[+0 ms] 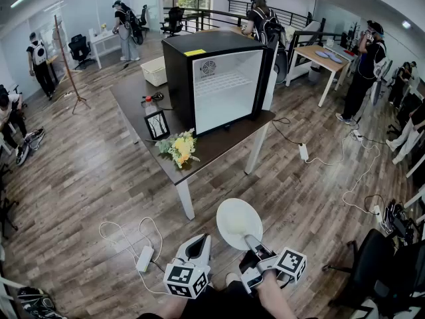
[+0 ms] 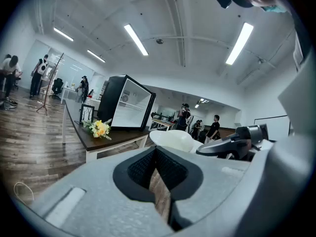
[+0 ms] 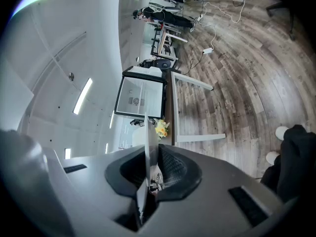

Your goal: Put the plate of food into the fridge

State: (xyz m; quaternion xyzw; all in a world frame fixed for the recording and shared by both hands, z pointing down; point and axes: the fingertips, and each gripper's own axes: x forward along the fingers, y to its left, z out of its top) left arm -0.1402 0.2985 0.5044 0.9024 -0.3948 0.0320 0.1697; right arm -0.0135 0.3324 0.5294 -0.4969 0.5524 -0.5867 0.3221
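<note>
Over the brown wood-plank floor (image 1: 86, 198), the right gripper (image 1: 251, 239) clamped the round white plate (image 1: 238, 221) by its rim; the left gripper (image 1: 199, 243) was closed, empty.

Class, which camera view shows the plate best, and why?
The head view: the whole plate shows, held by the right gripper. The left gripper view shows only part; the right gripper view shows it edge-on.

The fridge (image 1: 219, 78) stands on the table (image 1: 129, 93), flowers (image 1: 179, 148) and a frame (image 1: 157, 124) before it.

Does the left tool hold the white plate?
No, the right tool grips the plate by its rim; the left tool is empty.
</note>
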